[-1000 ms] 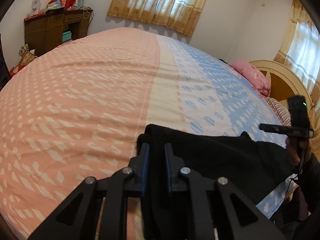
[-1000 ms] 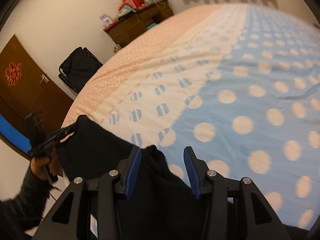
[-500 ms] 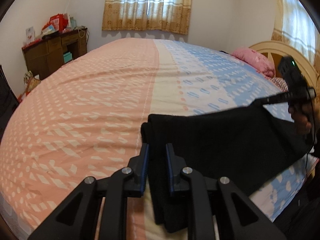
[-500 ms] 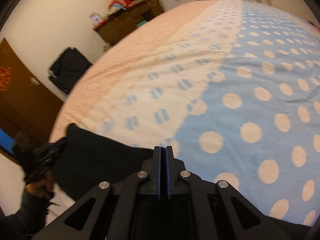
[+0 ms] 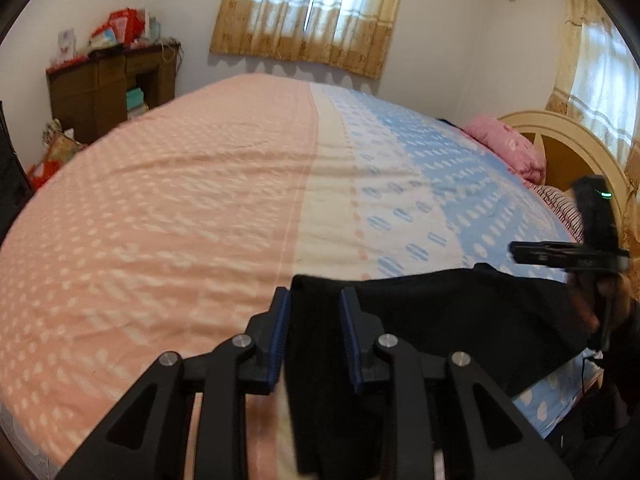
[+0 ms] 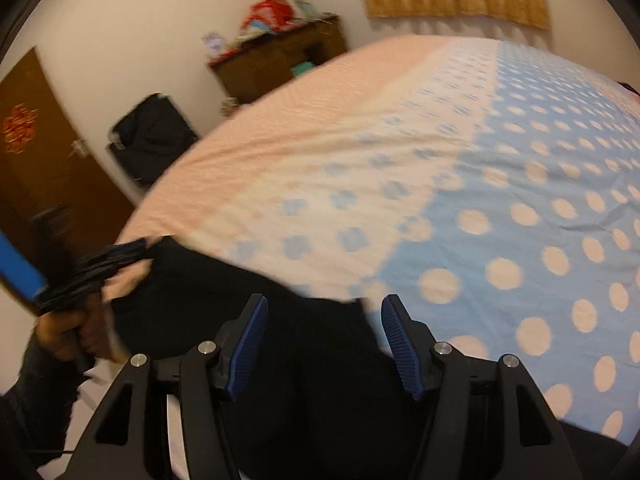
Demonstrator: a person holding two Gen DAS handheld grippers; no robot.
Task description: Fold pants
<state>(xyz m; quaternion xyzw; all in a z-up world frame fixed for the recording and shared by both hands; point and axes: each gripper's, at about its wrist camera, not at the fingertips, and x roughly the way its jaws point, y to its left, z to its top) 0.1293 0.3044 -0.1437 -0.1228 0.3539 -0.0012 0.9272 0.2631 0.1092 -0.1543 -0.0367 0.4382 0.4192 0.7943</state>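
Observation:
Black pants (image 5: 440,312) lie along the near edge of the bed. In the left wrist view my left gripper (image 5: 314,300) stands open, its blue pads on either side of the pants' left corner, not pressing it. My right gripper (image 5: 560,254) shows at the far right over the other end. In the right wrist view my right gripper (image 6: 324,312) is wide open above the pants (image 6: 280,320), whose edge lies between the fingers. My left gripper (image 6: 132,250) shows blurred at the pants' far corner.
The bed cover (image 5: 200,200) is pink, cream and blue with dots. A pink pillow (image 5: 508,148) and cream headboard (image 5: 560,140) are at the right. A brown cabinet (image 5: 108,88) and a black bag (image 6: 152,136) stand by the far wall.
Half a second ago both grippers were shut on the lifted pants edge. Now both have opened, and the pants have dropped onto the bed.

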